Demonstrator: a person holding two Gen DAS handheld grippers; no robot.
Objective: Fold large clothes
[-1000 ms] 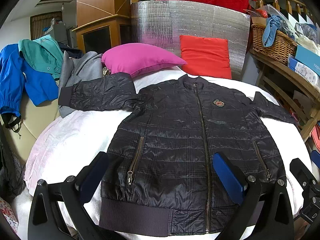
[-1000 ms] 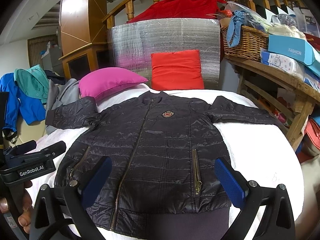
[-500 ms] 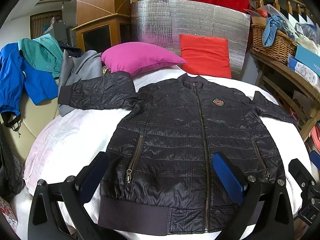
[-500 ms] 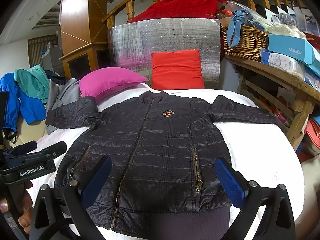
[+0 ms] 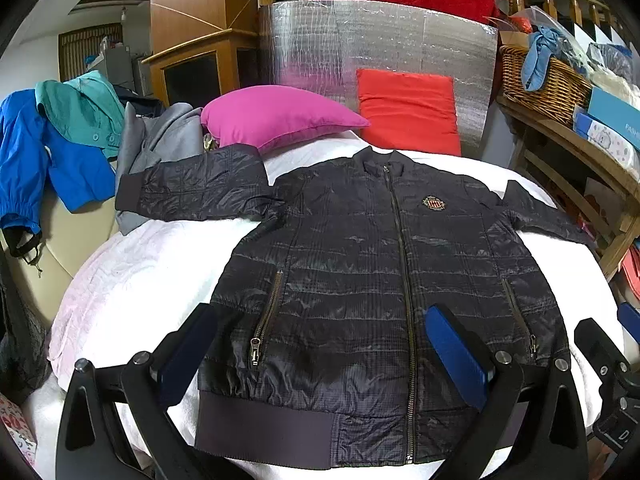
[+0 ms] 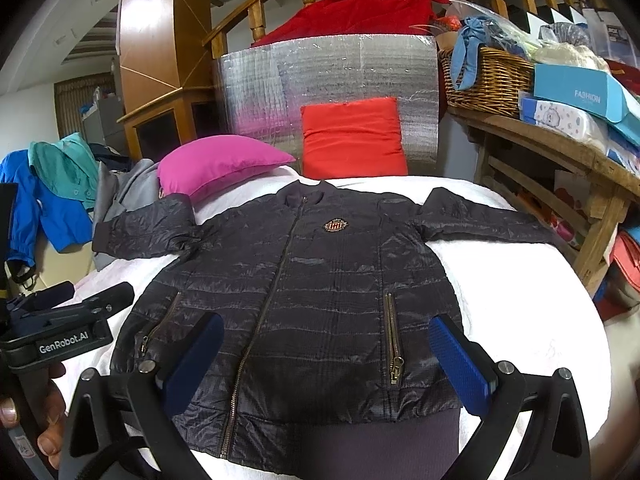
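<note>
lying flat and zipped on the white quilted bed cover (image 5: 132,280): dark quilted zip-front jacket (image 5: 372,280), sleeves spreading outward. hovering over its ribbed hem, wide apart and holding nothing: left gripper (image 5: 320,356) and right gripper (image 6: 326,360). resting on the left sleeve's upper edge: magenta pillow (image 5: 276,116). leaning against silver foil insulation board (image 5: 376,48): red cushion (image 5: 408,108). crowding the right: wicker basket (image 6: 488,80).

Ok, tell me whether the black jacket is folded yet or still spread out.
Spread out. The black jacket lies flat, front up and zipped, on the white bed, both sleeves stretched sideways, nothing folded over.
</note>
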